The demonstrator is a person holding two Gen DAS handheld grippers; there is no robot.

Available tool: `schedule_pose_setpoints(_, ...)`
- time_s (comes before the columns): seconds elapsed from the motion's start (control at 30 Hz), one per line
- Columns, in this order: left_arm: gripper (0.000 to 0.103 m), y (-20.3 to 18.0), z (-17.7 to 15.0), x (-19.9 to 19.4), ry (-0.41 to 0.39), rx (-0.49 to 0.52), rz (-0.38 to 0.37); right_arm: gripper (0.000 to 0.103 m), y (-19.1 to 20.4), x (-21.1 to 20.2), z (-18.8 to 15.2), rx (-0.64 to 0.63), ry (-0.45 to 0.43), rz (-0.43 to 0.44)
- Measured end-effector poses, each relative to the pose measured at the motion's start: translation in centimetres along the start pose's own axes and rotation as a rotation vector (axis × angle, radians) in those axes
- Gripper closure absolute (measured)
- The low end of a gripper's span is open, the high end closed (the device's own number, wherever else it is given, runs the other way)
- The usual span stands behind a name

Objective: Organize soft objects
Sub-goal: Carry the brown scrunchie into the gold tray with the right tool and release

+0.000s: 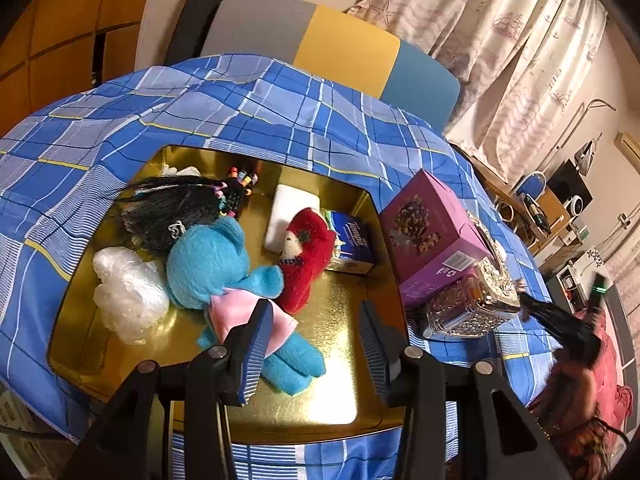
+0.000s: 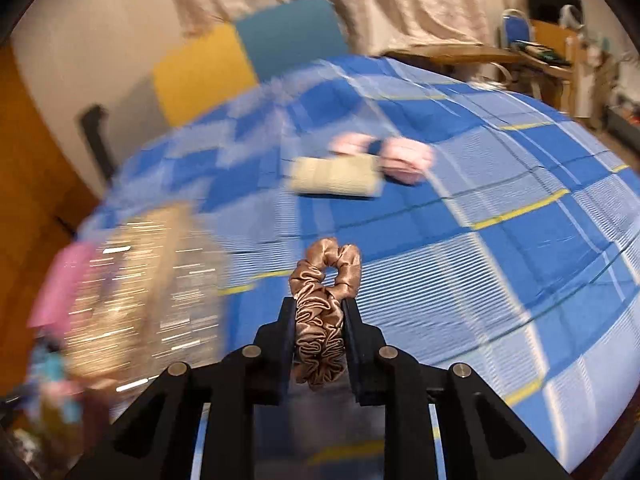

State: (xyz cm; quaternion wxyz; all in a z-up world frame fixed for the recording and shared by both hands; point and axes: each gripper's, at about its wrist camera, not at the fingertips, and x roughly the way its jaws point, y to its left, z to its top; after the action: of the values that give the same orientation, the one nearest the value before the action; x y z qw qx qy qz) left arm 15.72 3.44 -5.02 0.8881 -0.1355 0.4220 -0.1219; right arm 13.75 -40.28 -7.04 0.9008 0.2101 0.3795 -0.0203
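My left gripper (image 1: 316, 312) is open and empty, above a gold tray (image 1: 344, 320). In the tray lie a blue plush bear in a pink skirt (image 1: 224, 268), a red plush toy (image 1: 306, 254), a black wig with coloured beads (image 1: 176, 208), a clear plastic bag (image 1: 128, 292), a white sponge (image 1: 290, 216) and a tissue pack (image 1: 354, 246). My right gripper (image 2: 319, 304) is shut on a tan satin scrunchie (image 2: 324, 304), held above the blue checked cloth (image 2: 500, 240). A pink scrunchie (image 2: 400, 156) and a beige pad (image 2: 336, 178) lie farther off, blurred.
A purple box (image 1: 430, 232) and a glittery case (image 1: 476, 300) stand right of the tray; the case shows blurred in the right wrist view (image 2: 132, 292). A doll in red (image 1: 580, 360) lies at the far right. A chair back (image 1: 340, 48) is behind the table.
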Motion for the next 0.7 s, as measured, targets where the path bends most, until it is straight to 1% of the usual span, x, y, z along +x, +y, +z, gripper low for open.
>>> schedule_pose_setpoints(0.07,0.059,0.2,0.0,0.0,-0.001,-0.002,0.002,0.080,4.0,-1.9,-1.0,-0.063,0.001,0.102)
schedule_pose_setpoints(0.1,0.059,0.3,-0.1,0.0,0.002,-0.005,0.003,0.080,5.4,-2.4,-1.4,-0.089,0.006,0.133)
schedule_pose_setpoints(0.13,0.059,0.4,-0.1,0.0,0.005,-0.007,0.003,0.080,7.9,-3.0,-2.1,-0.132,0.019,0.195)
schedule_pose_setpoints(0.17,0.059,0.5,-0.1,-0.1,0.003,-0.009,-0.001,0.080,9.4,-3.2,-2.5,-0.156,0.028,0.227)
schedule_pose_setpoints(0.23,0.059,0.6,-0.2,-0.6,-0.011,-0.008,0.000,0.080,13.5,-3.2,-3.8,-0.230,0.057,0.304)
schedule_pose_setpoints(0.3,0.059,0.9,-0.2,-1.0,-0.019,-0.010,-0.001,0.080,17.2,-2.6,-5.0,-0.293,0.097,0.347)
schedule_pose_setpoints(0.33,0.059,1.2,-0.2,-1.3,-0.029,-0.017,0.001,0.080,19.7,-2.0,-6.0,-0.355,0.109,0.357)
schedule_pose_setpoints(0.43,0.059,2.0,-0.1,-2.0,-0.039,-0.034,0.010,0.080,24.3,-0.1,-8.2,-0.465,0.161,0.354)
schedule_pose_setpoints(0.5,0.059,2.7,-0.1,-2.4,-0.051,-0.045,0.019,0.080,25.8,1.1,-8.9,-0.496,0.172,0.339)
schedule_pose_setpoints(0.53,0.059,3.0,-0.1,-2.5,-0.054,-0.050,0.021,0.080,26.7,2.1,-9.2,-0.505,0.182,0.307)
schedule_pose_setpoints(0.6,0.059,3.9,-0.1,-2.7,-0.064,-0.073,0.027,0.080,27.4,3.4,-9.5,-0.511,0.183,0.272)
schedule_pose_setpoints(0.63,0.059,4.3,-0.1,-2.8,-0.068,-0.085,0.028,0.079,27.7,4.1,-9.4,-0.512,0.179,0.234)
schedule_pose_setpoints(0.7,0.059,5.1,-0.1,-2.7,-0.062,-0.114,0.028,0.077,28.0,5.2,-9.1,-0.527,0.150,0.188)
